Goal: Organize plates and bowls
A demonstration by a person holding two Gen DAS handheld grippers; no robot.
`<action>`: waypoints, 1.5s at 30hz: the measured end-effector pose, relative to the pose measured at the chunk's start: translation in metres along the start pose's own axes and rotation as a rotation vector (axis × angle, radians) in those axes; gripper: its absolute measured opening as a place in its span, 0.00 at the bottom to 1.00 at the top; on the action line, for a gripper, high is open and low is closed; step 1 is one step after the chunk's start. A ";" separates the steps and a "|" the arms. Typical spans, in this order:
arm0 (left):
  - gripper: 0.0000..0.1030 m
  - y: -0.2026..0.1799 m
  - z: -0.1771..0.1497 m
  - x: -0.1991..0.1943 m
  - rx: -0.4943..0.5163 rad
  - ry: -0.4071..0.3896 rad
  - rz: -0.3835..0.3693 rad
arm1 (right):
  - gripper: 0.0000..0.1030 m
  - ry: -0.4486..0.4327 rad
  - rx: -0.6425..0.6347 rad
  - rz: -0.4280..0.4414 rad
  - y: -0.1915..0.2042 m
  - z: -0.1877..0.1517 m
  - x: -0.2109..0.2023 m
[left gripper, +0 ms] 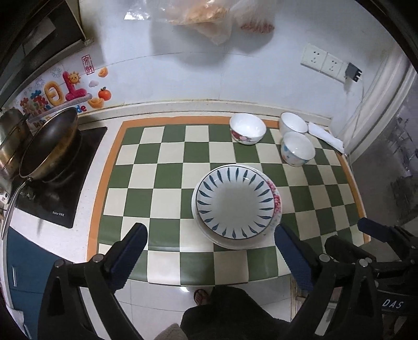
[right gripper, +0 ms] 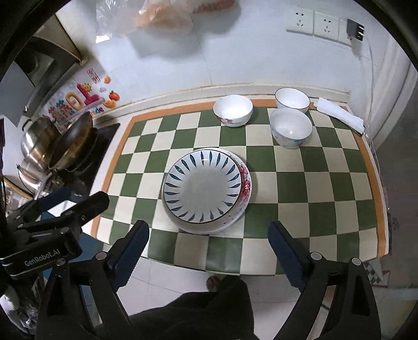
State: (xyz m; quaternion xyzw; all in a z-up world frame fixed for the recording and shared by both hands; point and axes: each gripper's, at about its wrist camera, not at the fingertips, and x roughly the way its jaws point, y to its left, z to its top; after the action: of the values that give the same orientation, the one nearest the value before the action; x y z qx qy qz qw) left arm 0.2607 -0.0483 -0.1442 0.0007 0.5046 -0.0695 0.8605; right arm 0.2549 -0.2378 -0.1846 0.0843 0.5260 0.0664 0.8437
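Observation:
A blue-leaf plate (left gripper: 235,201) (right gripper: 201,185) lies stacked on a floral-rimmed plate (left gripper: 277,198) (right gripper: 244,183) near the front of the green checked mat (left gripper: 167,183). At the back right stand three bowls: a flowered one (left gripper: 247,128) (right gripper: 232,109), a dark-rimmed white one (left gripper: 294,123) (right gripper: 292,98) and a blue-patterned one (left gripper: 297,149) (right gripper: 291,128). My left gripper (left gripper: 210,230) hangs open above the stack's front edge, holding nothing. My right gripper (right gripper: 208,225) is also open and empty, above the same spot; each gripper shows in the other's view.
A wok (left gripper: 49,146) and a steel pot (left gripper: 10,136) sit on a black cooktop (left gripper: 52,204) at the left. A folded white cloth (left gripper: 325,136) lies at the back right. Plastic bags (left gripper: 203,18) hang on the wall. A person's legs and sandalled foot (left gripper: 201,296) are below the counter edge.

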 end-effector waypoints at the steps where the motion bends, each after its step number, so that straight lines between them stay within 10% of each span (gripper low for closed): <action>1: 0.97 -0.001 0.000 -0.002 0.001 -0.007 -0.003 | 0.92 -0.006 0.007 0.005 -0.001 0.000 -0.002; 14: 0.97 -0.032 0.068 0.040 0.030 -0.107 0.067 | 0.93 0.020 0.185 0.212 -0.071 0.056 0.038; 26: 0.87 -0.037 0.192 0.231 -0.039 0.140 0.031 | 0.92 0.137 0.146 0.193 -0.137 0.224 0.191; 30: 0.54 -0.037 0.212 0.289 -0.064 0.231 0.006 | 0.80 0.208 0.109 0.176 -0.146 0.265 0.252; 42: 0.13 -0.033 0.223 0.389 -0.147 0.434 -0.093 | 0.12 0.425 0.080 0.151 -0.153 0.295 0.382; 45: 0.13 -0.040 0.223 0.389 -0.129 0.429 -0.090 | 0.11 0.414 0.092 0.157 -0.156 0.294 0.385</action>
State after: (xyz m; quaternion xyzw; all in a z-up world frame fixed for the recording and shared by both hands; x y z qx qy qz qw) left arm 0.6365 -0.1500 -0.3697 -0.0622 0.6788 -0.0739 0.7279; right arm 0.6916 -0.3344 -0.4283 0.1479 0.6823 0.1240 0.7051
